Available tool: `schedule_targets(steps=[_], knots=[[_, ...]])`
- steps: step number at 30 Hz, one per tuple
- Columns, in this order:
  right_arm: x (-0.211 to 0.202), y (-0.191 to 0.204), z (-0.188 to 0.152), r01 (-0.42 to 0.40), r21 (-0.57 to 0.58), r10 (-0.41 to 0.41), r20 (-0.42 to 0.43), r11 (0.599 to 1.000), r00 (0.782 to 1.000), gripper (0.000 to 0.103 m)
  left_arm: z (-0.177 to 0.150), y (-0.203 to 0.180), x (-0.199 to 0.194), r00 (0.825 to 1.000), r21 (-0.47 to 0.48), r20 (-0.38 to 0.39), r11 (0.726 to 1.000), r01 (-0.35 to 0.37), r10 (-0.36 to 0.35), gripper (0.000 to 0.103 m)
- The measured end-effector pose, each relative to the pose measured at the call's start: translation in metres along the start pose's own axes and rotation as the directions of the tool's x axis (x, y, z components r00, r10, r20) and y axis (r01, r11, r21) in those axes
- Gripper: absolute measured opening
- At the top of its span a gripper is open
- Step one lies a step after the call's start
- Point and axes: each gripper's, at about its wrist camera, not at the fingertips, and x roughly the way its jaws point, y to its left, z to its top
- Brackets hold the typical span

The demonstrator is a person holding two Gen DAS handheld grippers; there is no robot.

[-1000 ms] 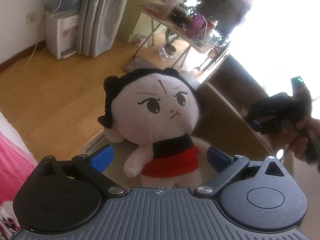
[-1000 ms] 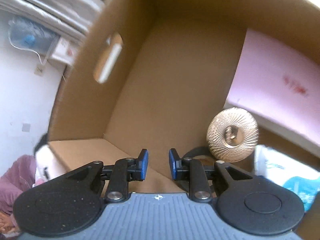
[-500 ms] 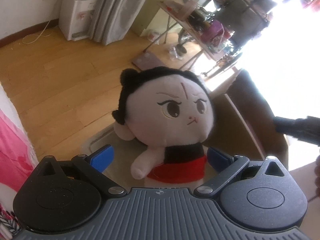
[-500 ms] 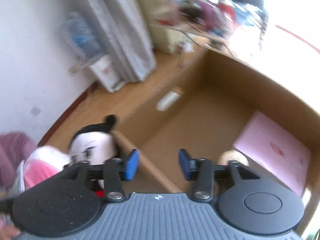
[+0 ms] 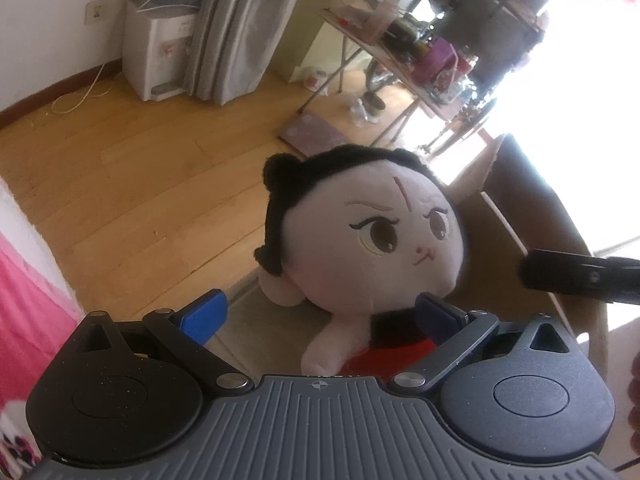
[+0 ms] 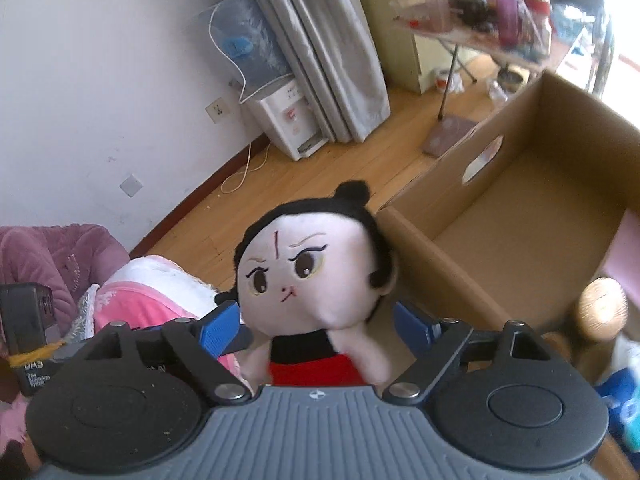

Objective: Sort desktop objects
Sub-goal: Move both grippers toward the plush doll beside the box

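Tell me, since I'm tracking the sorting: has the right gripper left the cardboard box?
Yes. The right gripper has come out of the box, leftward to the doll, jaws just opening around it.

The left gripper (image 5: pixel 322 314) points steeply downward with its blue fingers (image 5: pixel 204 314) spread wide, one at about 9 o'clock and the other at about 3 o'clock of the gap, neither pressing on anything. The right gripper (image 6: pixel 318 326) is likewise tilted downward; its jaws have just been opening and now stand wide, its fingers (image 6: pixel 220 326) clear on both sides with nothing clamped between them. In the left wrist view, a dark part of the right gripper reaches in from 3 o'clock, with a sliver of a hand (image 5: pixel 634 388) at the edge near 4 o'clock.
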Motion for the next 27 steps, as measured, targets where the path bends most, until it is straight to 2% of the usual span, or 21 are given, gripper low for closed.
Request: schedule_targets(steps=[8, 13, 22, 27], knots=[[0.046, -0.007, 0.0, 0.044, 0.1, -0.039, -0.055, 0.994, 0.998, 0.087, 0.005, 0.001, 0.025, 0.996, 0.034, -0.072, 0.998, 0.052, -0.049, 0.102], [0.062, -0.015, -0.001, 0.059, 0.122, -0.046, -0.107, 0.991, 0.993, 0.087, 0.001, -0.004, 0.039, 0.984, 0.071, -0.151, 0.992, 0.104, -0.093, 0.102], [0.082, -0.021, -0.003, 0.013, 0.154, 0.019, -0.203, 0.988, 0.979, 0.091, -0.014, -0.022, 0.053, 0.953, 0.104, -0.245, 0.973, 0.207, -0.176, 0.103], [0.079, -0.025, 0.0, -0.022, 0.161, 0.058, -0.225, 0.987, 0.973, 0.092, -0.019, -0.026, 0.049, 0.956, 0.149, -0.252, 0.97, 0.192, -0.15, 0.103]])
